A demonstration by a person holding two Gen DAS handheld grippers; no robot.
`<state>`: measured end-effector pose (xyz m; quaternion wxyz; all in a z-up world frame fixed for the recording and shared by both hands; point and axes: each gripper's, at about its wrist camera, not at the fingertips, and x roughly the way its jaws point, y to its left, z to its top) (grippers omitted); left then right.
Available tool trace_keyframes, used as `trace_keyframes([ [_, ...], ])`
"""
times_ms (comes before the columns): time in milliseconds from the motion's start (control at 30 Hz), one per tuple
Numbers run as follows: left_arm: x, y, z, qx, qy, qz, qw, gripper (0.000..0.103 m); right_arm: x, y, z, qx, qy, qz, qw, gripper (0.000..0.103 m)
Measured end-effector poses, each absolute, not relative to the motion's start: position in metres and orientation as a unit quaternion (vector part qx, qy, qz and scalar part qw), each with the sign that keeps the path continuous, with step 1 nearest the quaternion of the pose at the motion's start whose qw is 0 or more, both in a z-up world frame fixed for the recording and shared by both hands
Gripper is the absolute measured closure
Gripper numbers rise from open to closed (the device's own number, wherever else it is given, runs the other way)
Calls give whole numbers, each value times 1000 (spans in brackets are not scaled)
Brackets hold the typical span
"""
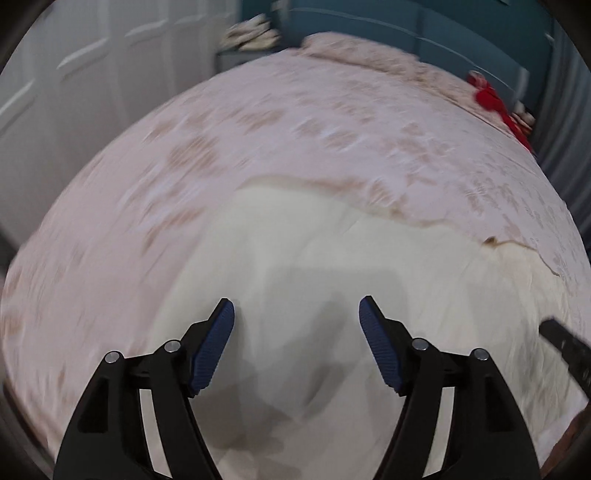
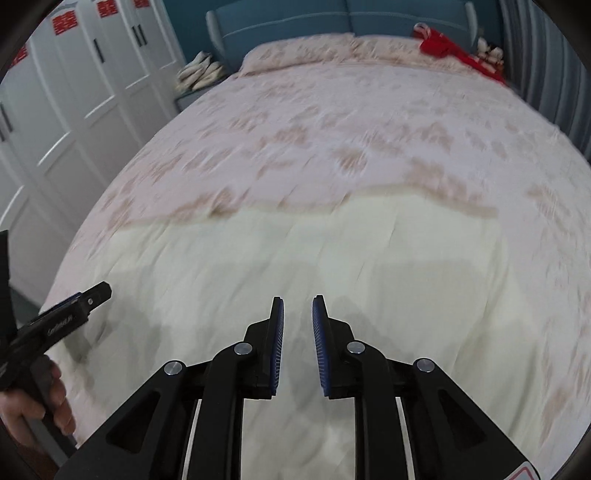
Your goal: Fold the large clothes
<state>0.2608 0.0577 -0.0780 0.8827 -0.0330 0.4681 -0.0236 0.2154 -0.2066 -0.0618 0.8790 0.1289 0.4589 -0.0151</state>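
A large cream cloth (image 1: 314,251) lies spread flat on the near part of the bed, and it also shows in the right wrist view (image 2: 332,258). My left gripper (image 1: 296,310) hovers above the cloth, wide open and empty. My right gripper (image 2: 297,306) hovers above the cloth's near part with its jaws a small gap apart, holding nothing. The left gripper (image 2: 94,293) and the hand holding it also show at the left edge of the right wrist view. The right gripper's tip (image 1: 554,330) shows at the right edge of the left wrist view.
The bed has a pink floral cover (image 2: 332,129). A red item (image 2: 454,51) lies at the bed's far right corner near the blue headboard (image 2: 332,18). White wardrobe doors (image 2: 74,92) stand to the left. A nightstand with light items (image 2: 199,74) stands beside the headboard.
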Motion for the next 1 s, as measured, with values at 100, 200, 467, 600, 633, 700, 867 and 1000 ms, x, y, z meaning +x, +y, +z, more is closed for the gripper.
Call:
trace_keyframes([
  [100, 228, 88, -79, -78, 472, -8, 878, 35, 192, -184, -69, 131, 470, 1, 873, 86],
  [200, 206, 106, -77, -113, 472, -4, 874, 35, 177, -165, -76, 142, 480, 12, 866, 86],
  [467, 193, 135, -93, -150, 493, 20, 857, 34, 160, -138, -94, 130, 497, 9, 858, 86],
  [600, 196, 141, -111, -174, 510, 18, 842, 31, 161, -136, -103, 125, 505, 3, 854, 86],
  [633, 197, 142, -114, -182, 511, 17, 840, 30, 161, -136, -105, 124, 506, 2, 853, 86],
  [700, 197, 142, -118, -190, 510, 17, 839, 25, 161, -134, -109, 121, 509, 0, 852, 86],
  [867, 206, 133, -124, -191, 516, 13, 835, 25, 161, -131, -118, 114, 511, -6, 852, 86],
  [1000, 213, 120, -125, -171, 524, 17, 834, 25, 159, -131, -123, 110, 509, -7, 853, 86],
])
